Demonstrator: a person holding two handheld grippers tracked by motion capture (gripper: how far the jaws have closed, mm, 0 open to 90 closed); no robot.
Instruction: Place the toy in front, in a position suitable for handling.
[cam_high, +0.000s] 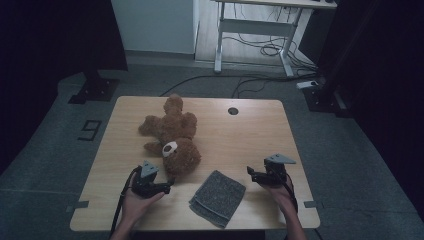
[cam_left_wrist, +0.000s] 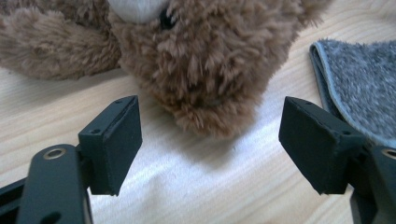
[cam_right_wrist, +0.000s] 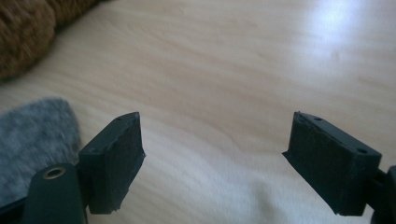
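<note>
We find both tools gaping, empty: left tool (cam_high: 167, 188) just short of the brown plush teddy bear (cam_high: 172, 137), right tool (cam_high: 251, 173) over bare wooden table (cam_high: 250, 130) beside the folded grey towel (cam_high: 218, 198).

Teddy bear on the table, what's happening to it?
A person holds a gripper in each hand at a wooden table. The left gripper is open and points at the teddy bear's head without touching it. The right gripper is open too, over bare wood. A folded grey cloth lies between them, untouched.
</note>
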